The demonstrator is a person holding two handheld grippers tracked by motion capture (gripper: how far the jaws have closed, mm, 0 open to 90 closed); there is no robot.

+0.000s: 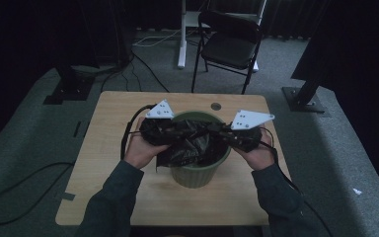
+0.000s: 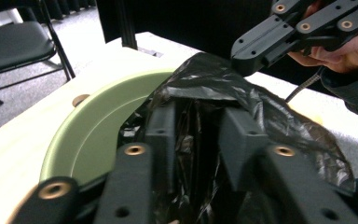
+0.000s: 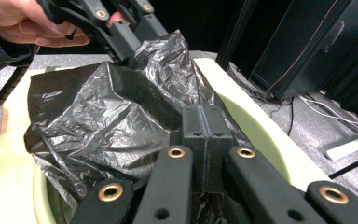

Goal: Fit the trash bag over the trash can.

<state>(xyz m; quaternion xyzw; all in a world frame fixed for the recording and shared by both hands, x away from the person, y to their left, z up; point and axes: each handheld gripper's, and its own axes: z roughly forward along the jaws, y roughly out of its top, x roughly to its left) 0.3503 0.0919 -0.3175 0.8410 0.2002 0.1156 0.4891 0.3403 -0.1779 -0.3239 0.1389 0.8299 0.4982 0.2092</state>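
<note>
Bag (image 3: 107, 116) folds — bin (image 2: 93, 135) interior hidden

Green bin (image 1: 197, 174) interior hidden under black bag (image 1: 190, 143). Folding chair (image 2: 14, 44) cut off at left edge in left gripper view. Bag's lower end unseen.

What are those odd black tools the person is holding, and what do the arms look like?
Each hand carries a black plastic two-jaw gripper, left and right, built of flat linked bars with brass-coloured rivets. A pale grey three-cornered plate with small dark dots tops each one. A black cable trails from each. The person wears dark grey-green long sleeves.
</note>
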